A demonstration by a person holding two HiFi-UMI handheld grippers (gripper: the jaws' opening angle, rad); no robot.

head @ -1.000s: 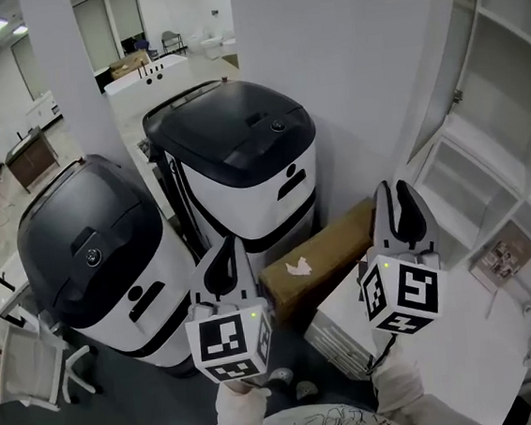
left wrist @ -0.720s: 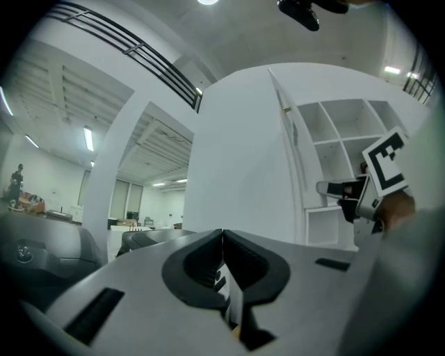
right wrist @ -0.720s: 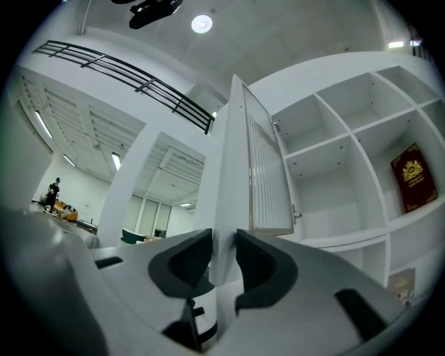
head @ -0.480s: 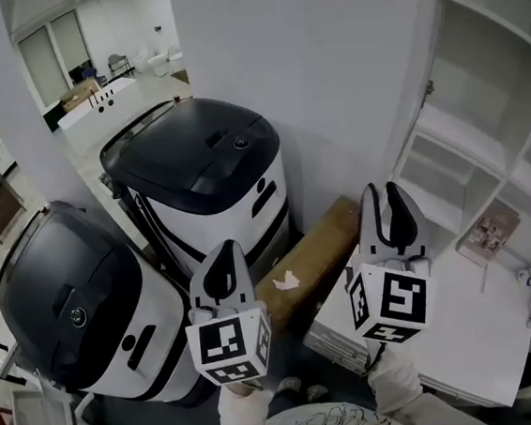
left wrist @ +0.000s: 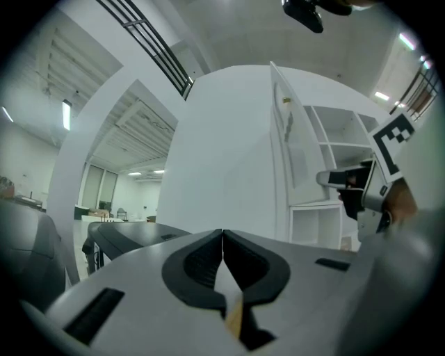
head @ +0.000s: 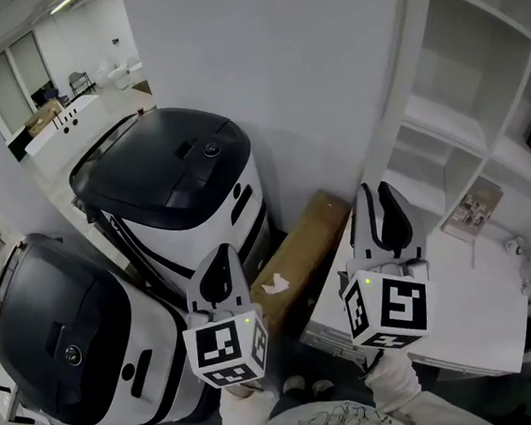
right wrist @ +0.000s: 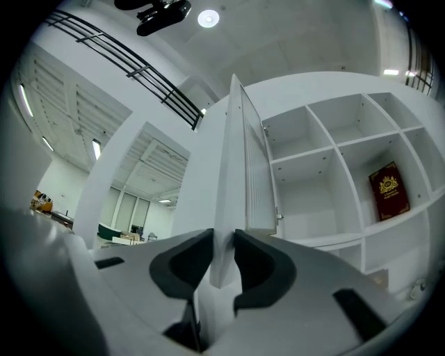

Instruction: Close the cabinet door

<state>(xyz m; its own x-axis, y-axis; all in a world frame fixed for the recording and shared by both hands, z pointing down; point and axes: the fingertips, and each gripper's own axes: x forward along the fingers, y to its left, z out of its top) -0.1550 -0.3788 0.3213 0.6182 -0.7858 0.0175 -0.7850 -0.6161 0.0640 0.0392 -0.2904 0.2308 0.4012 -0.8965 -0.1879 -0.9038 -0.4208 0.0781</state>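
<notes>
The cabinet (head: 480, 99) stands open, with its door (right wrist: 238, 167) swung out and seen edge-on. The right tongs (right wrist: 222, 240) are set narrow, and the door's edge fills the gap between them. The left tongs (left wrist: 222, 235) are pressed together on nothing. Since only a thin edge is gripped, it may slip out as the door swings. The tongs may also be trapped against the frame.

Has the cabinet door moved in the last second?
Yes, slightly: in the right gripper view the red book now sits nearer the cabinet door, so it has swung toward the shelves.
</notes>
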